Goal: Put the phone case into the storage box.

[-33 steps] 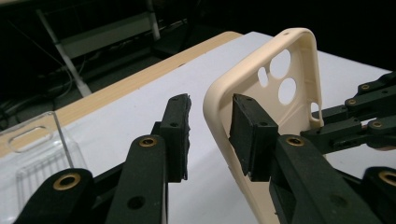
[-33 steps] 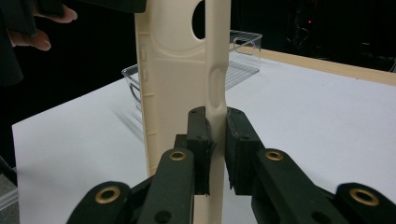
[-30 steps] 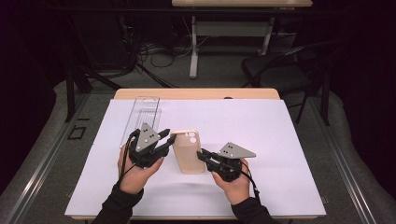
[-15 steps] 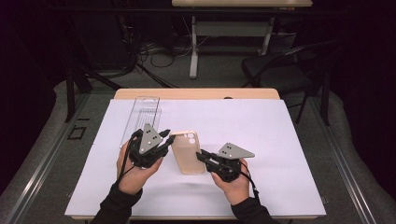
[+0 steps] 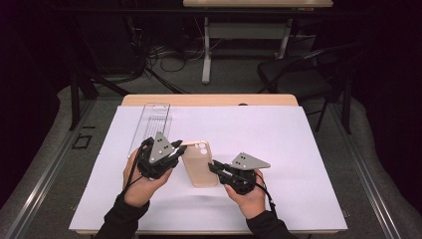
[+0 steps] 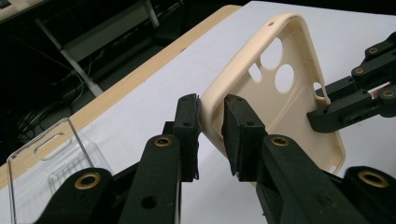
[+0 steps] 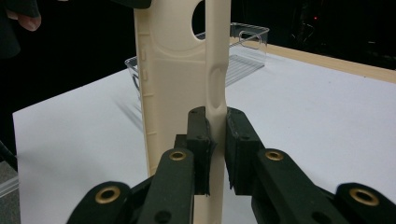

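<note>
The right tool (image 5: pixel 215 167) was clamped on the case (image 5: pixel 199 164) along its long edge at about five o'clock of desk centre, and the left tool (image 5: pixel 177 148), whose jaws had just been closing, pinched the opposite rim at nine o'clock of the case. The case, held between both just above the white sheet (image 5: pixel 298 149), looked light, thin and bendy, likely to twist under a hard squeeze, so the stiffer rims seemed the best hold. A clear box (image 5: pixel 152 119) lay at eleven o'clock. The wooden desk (image 5: pixel 209 100) edged the sheet at twelve; beyond stood a chair (image 5: pixel 298 74) in a dark room.
</note>
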Demonstrator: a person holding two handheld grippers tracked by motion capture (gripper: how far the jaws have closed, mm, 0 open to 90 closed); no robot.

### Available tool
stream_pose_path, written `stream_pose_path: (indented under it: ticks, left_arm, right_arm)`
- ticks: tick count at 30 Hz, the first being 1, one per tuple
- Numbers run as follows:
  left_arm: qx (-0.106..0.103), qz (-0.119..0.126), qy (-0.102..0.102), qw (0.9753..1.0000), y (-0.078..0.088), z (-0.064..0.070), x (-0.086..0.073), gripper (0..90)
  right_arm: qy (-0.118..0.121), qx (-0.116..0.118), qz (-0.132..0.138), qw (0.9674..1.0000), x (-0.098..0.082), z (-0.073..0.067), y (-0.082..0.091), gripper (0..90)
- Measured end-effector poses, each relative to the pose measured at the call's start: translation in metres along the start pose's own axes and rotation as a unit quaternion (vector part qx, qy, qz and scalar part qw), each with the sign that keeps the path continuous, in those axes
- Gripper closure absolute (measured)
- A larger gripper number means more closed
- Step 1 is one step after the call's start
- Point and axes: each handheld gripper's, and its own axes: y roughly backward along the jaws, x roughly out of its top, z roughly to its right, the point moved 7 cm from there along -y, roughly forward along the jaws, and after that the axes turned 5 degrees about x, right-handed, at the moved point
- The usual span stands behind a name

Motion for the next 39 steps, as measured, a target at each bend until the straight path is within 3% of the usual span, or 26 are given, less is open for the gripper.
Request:
stream_pose_path:
  ticks: [7, 39]
  left_arm:
    - [-0.001, -0.005, -0.006, 1.0000, -0.0014, -0.0004, -0.0010, 74.9]
    - [-0.008, -0.014, 0.006, 0.9998, 0.0026, -0.0028, -0.0014, 79.5]
  right_arm:
    - [0.005, 0.003, -0.004, 1.0000, -0.0008, -0.0022, -0.0012, 81.7]
    - [0.002, 0.007, -0.004, 1.0000, -0.0010, -0.0023, -0.0023, 81.2]
